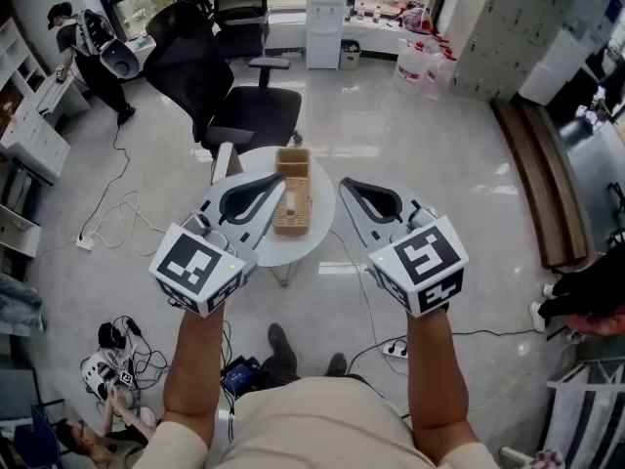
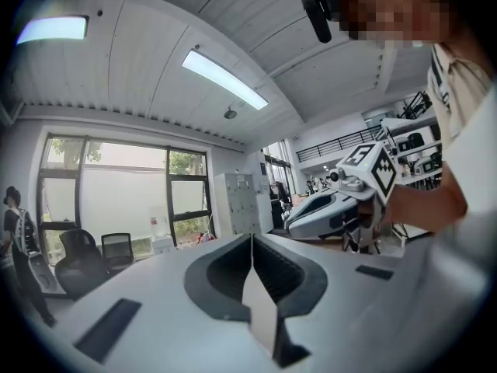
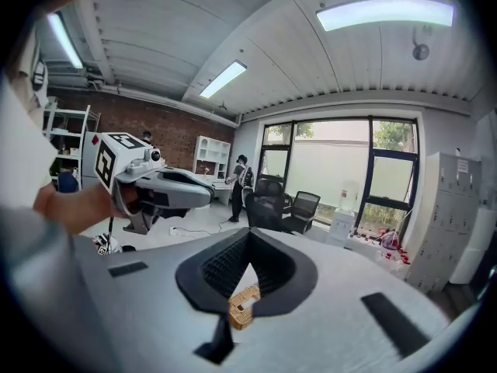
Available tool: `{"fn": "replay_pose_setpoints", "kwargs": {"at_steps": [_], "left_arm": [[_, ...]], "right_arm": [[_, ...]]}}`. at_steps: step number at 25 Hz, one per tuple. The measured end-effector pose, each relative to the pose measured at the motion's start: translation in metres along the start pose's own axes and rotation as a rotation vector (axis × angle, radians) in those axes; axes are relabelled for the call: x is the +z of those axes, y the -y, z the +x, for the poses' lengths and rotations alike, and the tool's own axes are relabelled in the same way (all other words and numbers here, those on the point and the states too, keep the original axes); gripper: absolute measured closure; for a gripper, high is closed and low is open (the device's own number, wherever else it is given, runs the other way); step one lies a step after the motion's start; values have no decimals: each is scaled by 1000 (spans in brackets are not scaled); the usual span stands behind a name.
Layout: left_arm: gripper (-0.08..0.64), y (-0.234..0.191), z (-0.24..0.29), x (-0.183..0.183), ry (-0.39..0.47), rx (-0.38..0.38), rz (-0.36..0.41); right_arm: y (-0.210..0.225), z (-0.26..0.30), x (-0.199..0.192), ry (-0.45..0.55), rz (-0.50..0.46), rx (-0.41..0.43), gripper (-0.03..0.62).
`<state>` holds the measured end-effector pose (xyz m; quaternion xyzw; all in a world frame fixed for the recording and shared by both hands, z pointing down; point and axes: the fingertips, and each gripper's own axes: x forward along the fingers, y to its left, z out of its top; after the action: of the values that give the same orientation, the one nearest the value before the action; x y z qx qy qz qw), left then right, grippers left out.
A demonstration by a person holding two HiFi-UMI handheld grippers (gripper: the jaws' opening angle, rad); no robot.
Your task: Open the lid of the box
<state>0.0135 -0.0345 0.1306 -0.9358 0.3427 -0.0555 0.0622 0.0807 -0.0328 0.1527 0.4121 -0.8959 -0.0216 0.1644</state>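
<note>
A woven wicker box point(image 1: 293, 208) stands on a small round white table point(image 1: 293, 252) far below me, with something pale showing on its top. Whether its lid is up I cannot tell. My left gripper point(image 1: 281, 186) hovers high over the box's left side, jaws shut and empty. My right gripper point(image 1: 345, 186) hovers to the box's right, also shut and empty. The left gripper view shows closed jaws point(image 2: 251, 239) pointing across the room, with the right gripper point(image 2: 334, 208) beside them. Under the closed right gripper point(image 3: 248, 235), a bit of the box point(image 3: 243, 305) shows.
A black office chair point(image 1: 229, 76) stands just behind the table. Cables point(image 1: 117, 213) and a power strip point(image 1: 395, 350) lie on the glossy floor. A person point(image 1: 83, 52) stands by white shelves at far left. A water dispenser point(image 1: 324, 22) is by the window.
</note>
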Motion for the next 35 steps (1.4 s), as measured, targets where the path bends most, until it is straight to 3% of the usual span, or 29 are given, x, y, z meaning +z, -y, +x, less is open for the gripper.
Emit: {"fn": "replay_pose_setpoints", "kwargs": {"at_steps": [17, 27, 35], "left_arm": [[548, -89, 24, -22, 60, -159, -26], [548, -110, 26, -36, 42, -134, -54], [548, -126, 31, -50, 3, -45, -52]], "right_arm": [[21, 76, 13, -71, 25, -165, 600], [28, 97, 7, -87, 23, -142, 600], [41, 123, -3, -72, 8, -53, 600]]}}
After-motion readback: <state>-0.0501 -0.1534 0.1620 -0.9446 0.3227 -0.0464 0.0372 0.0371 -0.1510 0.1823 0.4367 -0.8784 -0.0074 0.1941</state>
